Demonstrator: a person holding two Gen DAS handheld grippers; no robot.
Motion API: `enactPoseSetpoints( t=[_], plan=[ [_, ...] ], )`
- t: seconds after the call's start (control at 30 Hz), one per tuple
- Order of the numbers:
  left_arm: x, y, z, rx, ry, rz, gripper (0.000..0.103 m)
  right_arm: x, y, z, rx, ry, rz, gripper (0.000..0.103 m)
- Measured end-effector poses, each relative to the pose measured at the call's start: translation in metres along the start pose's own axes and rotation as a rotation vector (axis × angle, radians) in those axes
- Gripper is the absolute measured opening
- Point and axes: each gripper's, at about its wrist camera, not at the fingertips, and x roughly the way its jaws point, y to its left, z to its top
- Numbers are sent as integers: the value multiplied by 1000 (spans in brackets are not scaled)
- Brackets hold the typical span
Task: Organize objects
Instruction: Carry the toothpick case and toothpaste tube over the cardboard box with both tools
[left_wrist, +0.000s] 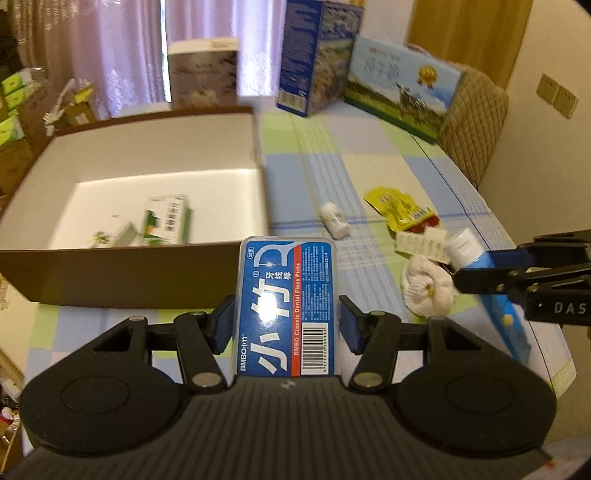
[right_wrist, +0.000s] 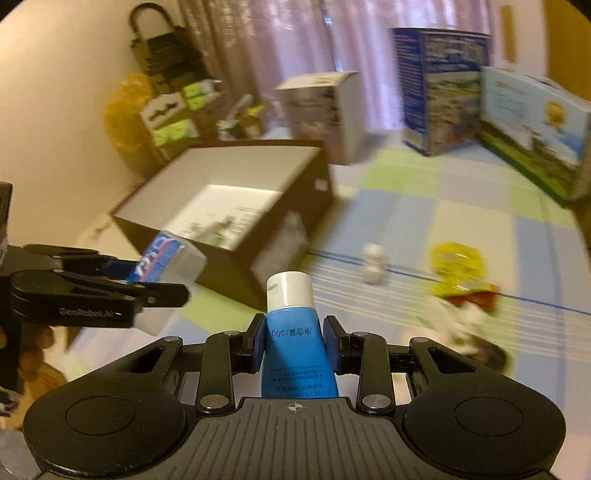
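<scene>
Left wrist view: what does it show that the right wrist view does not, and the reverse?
Only the left wrist view: a wall socket and the floss box label read face-on in the left tongs. Only the right wrist view: a black bag and a hand. Both: the brown box, blue tube, white bottle and yellow packet.
</scene>
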Motion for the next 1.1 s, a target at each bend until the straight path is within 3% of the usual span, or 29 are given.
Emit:
enactPoseSetpoints(
  t=[0.2,0.33,0.57,0.8,1.1],
  plan=[
    [-24,50,2,-39,-42,45,53,38,49,29,10,-15,105,30],
    [-34,85,8,-58,-71,82,53,63,74,52,25,-42,124,30],
    [-35,146,28,-78,-102,138,53,99,92,98,76,-111,58,30],
    [-20,193,56,-68,-110,185,53,131,82,142,169,-172,-52,30],
    [22,231,90,-64,-67,201,53,177,59,162,259,-144,-183,30]
  ],
)
